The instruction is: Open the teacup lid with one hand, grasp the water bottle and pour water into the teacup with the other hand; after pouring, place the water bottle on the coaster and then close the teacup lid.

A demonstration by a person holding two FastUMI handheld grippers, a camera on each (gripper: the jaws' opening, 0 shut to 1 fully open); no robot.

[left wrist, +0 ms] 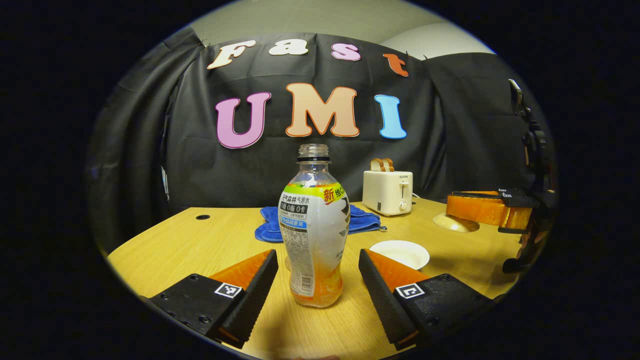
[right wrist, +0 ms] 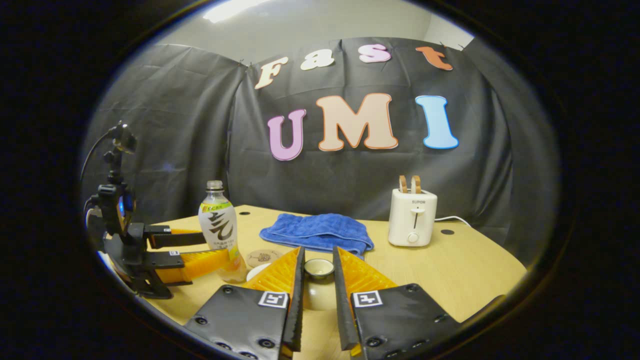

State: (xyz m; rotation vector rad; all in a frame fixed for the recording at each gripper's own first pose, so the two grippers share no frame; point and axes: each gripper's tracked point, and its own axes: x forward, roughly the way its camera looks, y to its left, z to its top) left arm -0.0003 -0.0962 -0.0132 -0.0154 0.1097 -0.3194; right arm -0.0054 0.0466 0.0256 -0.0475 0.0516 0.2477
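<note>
- Although the water bottle stands squarely between the fingers of the left gripper, no contact is made yet: the jaws are spread wide, with a gap left on each side of the bottle's lower body.
- The bottle is seen uncapped and upright, with only a little orange liquid at the bottom, so it is judged light but easily tipped and thin-walled; a firm squeeze is likely to buckle it.
- The waist just below the label's middle is judged the best place to be gripped, as the plastic film may be slippery.
- The lid knob of the teacup is flanked closely by the fingers of the right gripper, which are drawn narrow; whether both press on it cannot be told.
- The lid looks ceramic, hence stiff, smooth and breakable, and is best taken by that small knob.
- Just left of the right gripper's tips lies the coaster, beside the bottle.
</note>
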